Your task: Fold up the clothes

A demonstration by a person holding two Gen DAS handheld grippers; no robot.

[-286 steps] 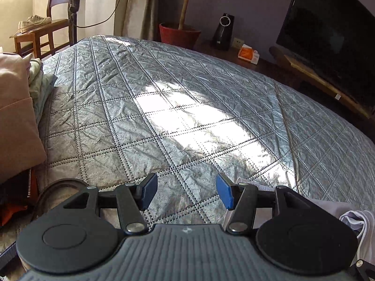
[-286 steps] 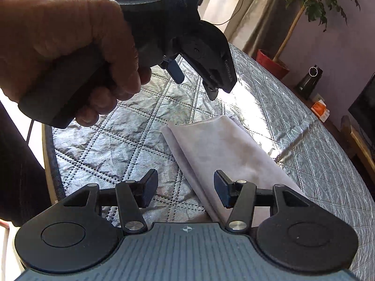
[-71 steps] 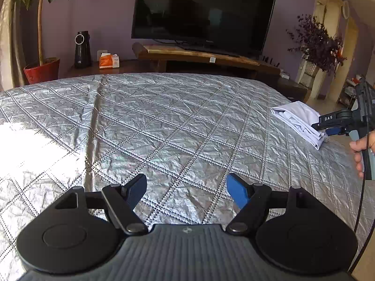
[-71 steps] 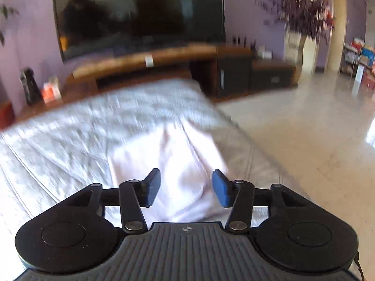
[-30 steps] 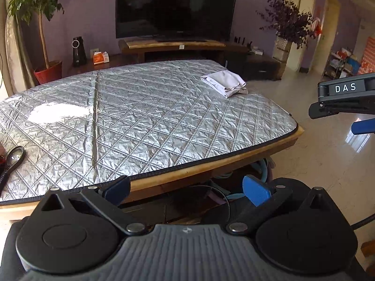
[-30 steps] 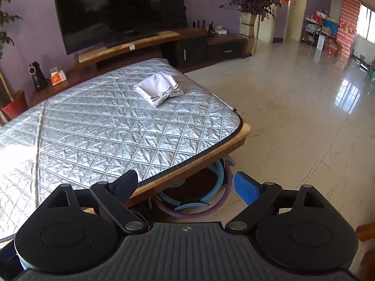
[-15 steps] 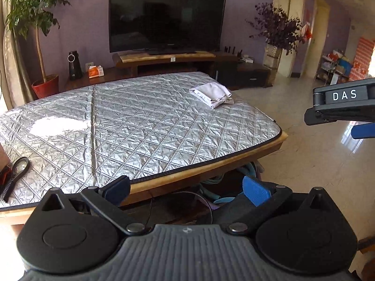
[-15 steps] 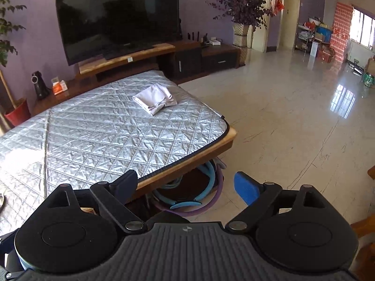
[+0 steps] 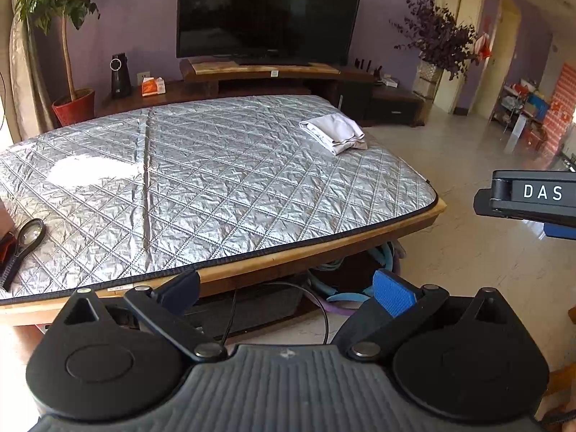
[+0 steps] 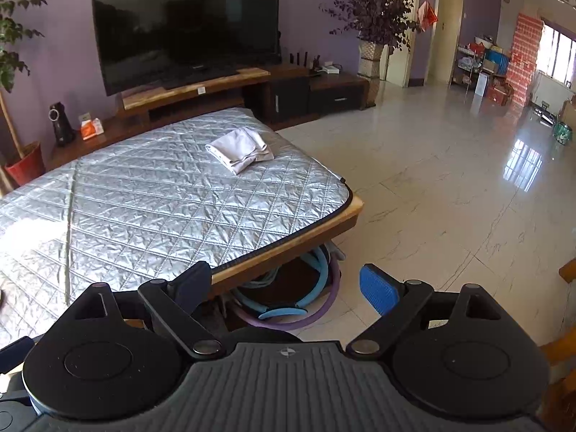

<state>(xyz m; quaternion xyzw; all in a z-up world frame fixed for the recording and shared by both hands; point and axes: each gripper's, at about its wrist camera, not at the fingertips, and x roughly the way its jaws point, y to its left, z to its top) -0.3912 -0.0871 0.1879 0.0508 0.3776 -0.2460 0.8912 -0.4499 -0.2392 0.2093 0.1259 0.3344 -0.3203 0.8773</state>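
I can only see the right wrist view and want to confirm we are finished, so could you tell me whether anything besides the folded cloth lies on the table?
Observer: Yes. The left wrist view shows a magnifying glass at the left edge of the table, far from the folded cloth.
Operator: Thank you. Is the left tool free?
Observer: The left tool is open and empty, off the table's near edge.
Operator: Is my tool visible there?
Observer: Partly. The right tool, labelled DAS, is over the floor, right of the table.

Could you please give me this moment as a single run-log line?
phase: fold done | folded white garment on quilted table, far corner | left gripper open, empty | right gripper open, empty
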